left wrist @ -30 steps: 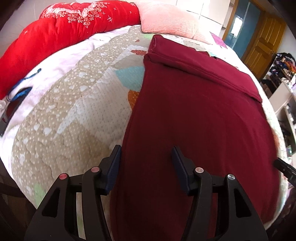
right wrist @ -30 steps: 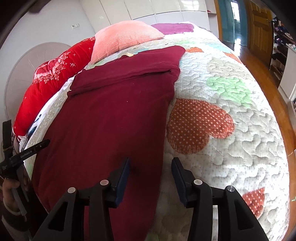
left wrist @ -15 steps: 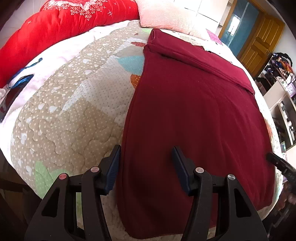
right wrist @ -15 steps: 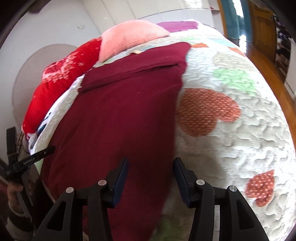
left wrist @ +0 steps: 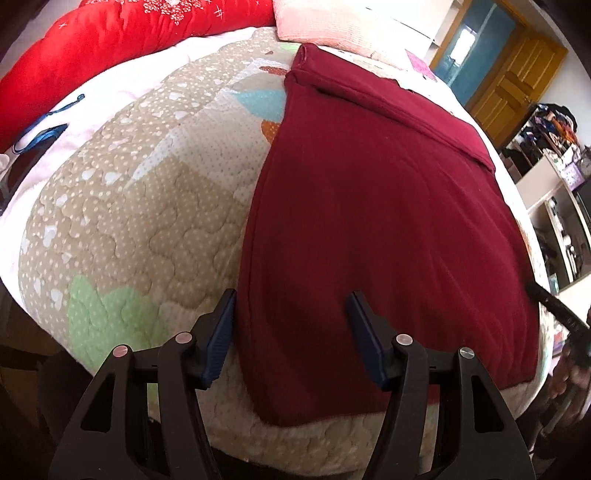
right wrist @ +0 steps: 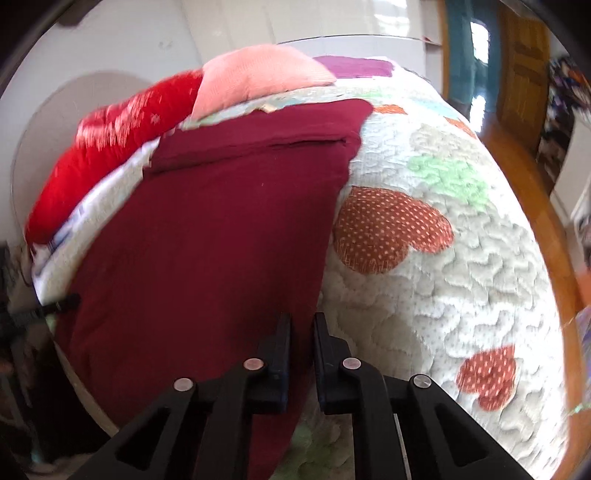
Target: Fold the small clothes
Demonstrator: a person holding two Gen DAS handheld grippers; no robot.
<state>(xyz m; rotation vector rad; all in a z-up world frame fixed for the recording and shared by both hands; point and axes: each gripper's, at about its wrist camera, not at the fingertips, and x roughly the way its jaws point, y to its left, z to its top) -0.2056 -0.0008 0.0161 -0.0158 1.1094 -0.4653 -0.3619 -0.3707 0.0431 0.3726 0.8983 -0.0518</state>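
Note:
A dark red garment (left wrist: 369, 203) lies spread flat on the quilted bed (left wrist: 129, 221), its far end folded over. My left gripper (left wrist: 291, 293) hovers over the near left corner. Its jaws are opening, and the garment's left edge runs below them, untouched. In the right wrist view the garment (right wrist: 207, 240) fills the left half. My right gripper (right wrist: 302, 316) is at its near right edge, jaws closing, with a strip of red cloth pinched between the fingers. Each gripper's tip shows at the edge of the other's view: right (left wrist: 554, 306), left (right wrist: 55, 306).
A red duvet (left wrist: 110, 48) and a pink pillow (left wrist: 332, 22) lie at the head of the bed. A blue lanyard with a dark flat object (left wrist: 40, 136) rests on the left. Shelves (left wrist: 554, 206) and a wooden door (left wrist: 517, 81) stand to the right. The bed's near edge drops off just below both grippers.
The left gripper has drawn back toward the bed's near edge, bringing the garment's near hem into view. The right jaws have gone from wide apart to nearly together on the garment's edge.

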